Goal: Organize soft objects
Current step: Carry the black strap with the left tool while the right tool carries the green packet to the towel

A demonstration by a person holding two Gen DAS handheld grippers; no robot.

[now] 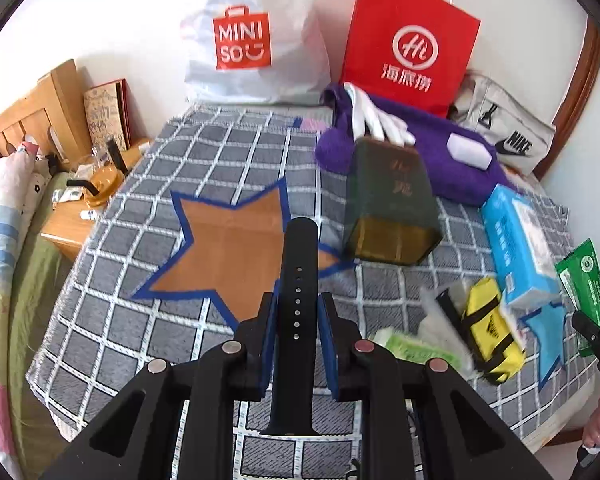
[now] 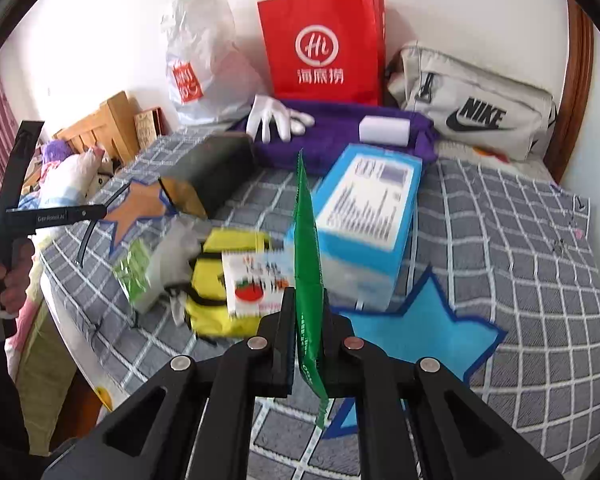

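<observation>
My left gripper (image 1: 296, 314) is shut on a black watch strap (image 1: 298, 264), held upright above the grey checked bedspread (image 1: 140, 300) and in front of an orange star patch (image 1: 228, 256). In the right wrist view this gripper (image 2: 96, 213) appears at the far left, with the strap (image 2: 85, 240) dangling from it. My right gripper (image 2: 308, 316) is shut on a thin green sachet (image 2: 306, 240), seen edge-on above a blue star patch (image 2: 412, 336). The same sachet (image 1: 584, 280) shows at the right edge of the left wrist view.
On the bed lie a yellow pouch (image 2: 212, 292), a tomato-print packet (image 2: 256, 284), a blue tissue box (image 2: 364, 216), a dark green box (image 1: 392, 204), a purple towel (image 2: 340, 132) with a white glove (image 2: 272, 118), and a Nike bag (image 2: 472, 104). A red paper bag (image 2: 320, 44) and a white Miniso bag (image 1: 252, 40) lean on the wall. A wooden nightstand (image 1: 64, 228) stands at left.
</observation>
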